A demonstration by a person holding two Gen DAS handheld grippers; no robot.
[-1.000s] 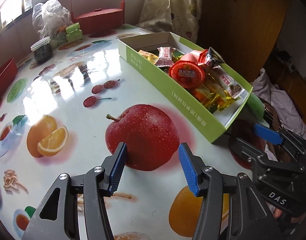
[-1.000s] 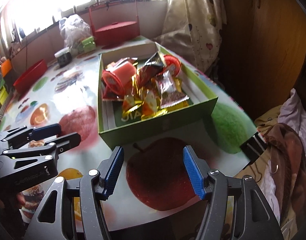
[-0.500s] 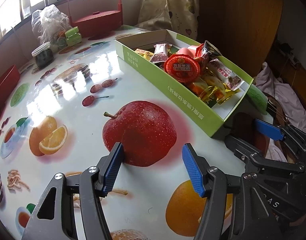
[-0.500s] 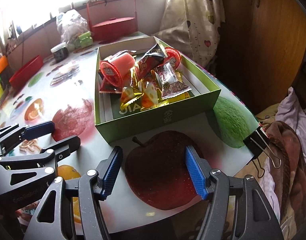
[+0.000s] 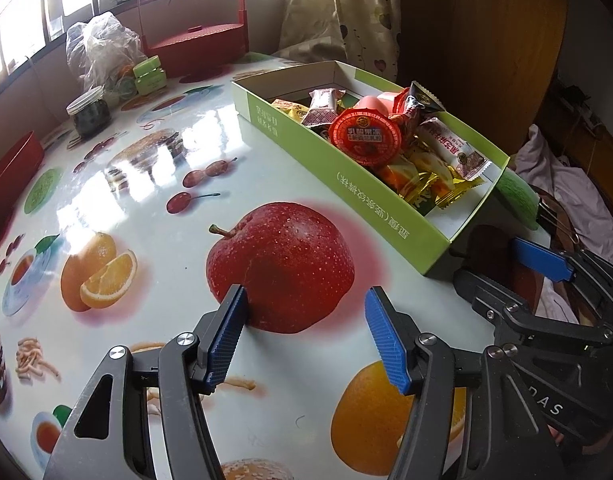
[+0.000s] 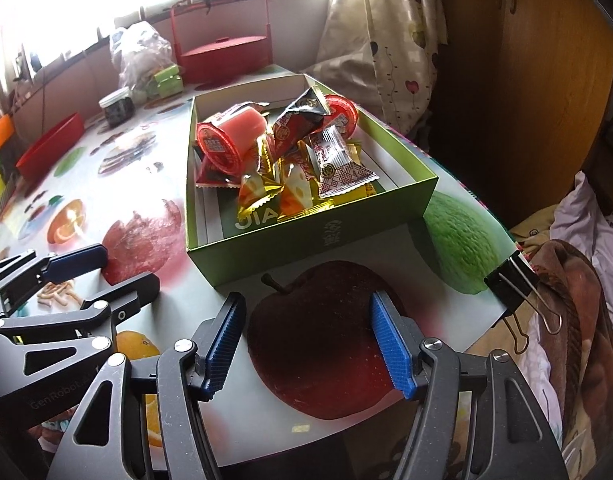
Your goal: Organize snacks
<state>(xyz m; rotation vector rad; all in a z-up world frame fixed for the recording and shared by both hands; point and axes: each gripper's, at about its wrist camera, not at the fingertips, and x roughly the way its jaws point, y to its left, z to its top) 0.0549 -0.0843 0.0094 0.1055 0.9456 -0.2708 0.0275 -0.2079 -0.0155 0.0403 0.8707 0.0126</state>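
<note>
A green cardboard box (image 5: 366, 200) (image 6: 306, 240) lies on the fruit-print table and holds a heap of snacks. On top lie a red-lidded jelly cup (image 5: 366, 136) (image 6: 222, 142), a dark wrapped snack (image 6: 302, 120), a white and red bar (image 6: 338, 160) and yellow candies (image 6: 274, 192). My left gripper (image 5: 306, 300) (image 6: 118, 272) hovers open over the printed red apple, left of the box, with nothing between its blue pads. Just short of the box's near end, my right gripper (image 6: 308, 312) (image 5: 506, 270) is open and empty.
At the far window side stand a red handled basket (image 5: 198, 44), a plastic bag (image 5: 98, 48), a dark jar (image 5: 88, 110) and a red tray (image 5: 10, 168). A black binder clip (image 6: 514, 284) grips the table's right edge, with piled cloth (image 6: 566, 280) beyond it.
The left gripper's jaws have spread a little wider and it has shifted slightly. The right wrist view was blurred a second ago and is now sharp and steady. The snacks lie as before.
</note>
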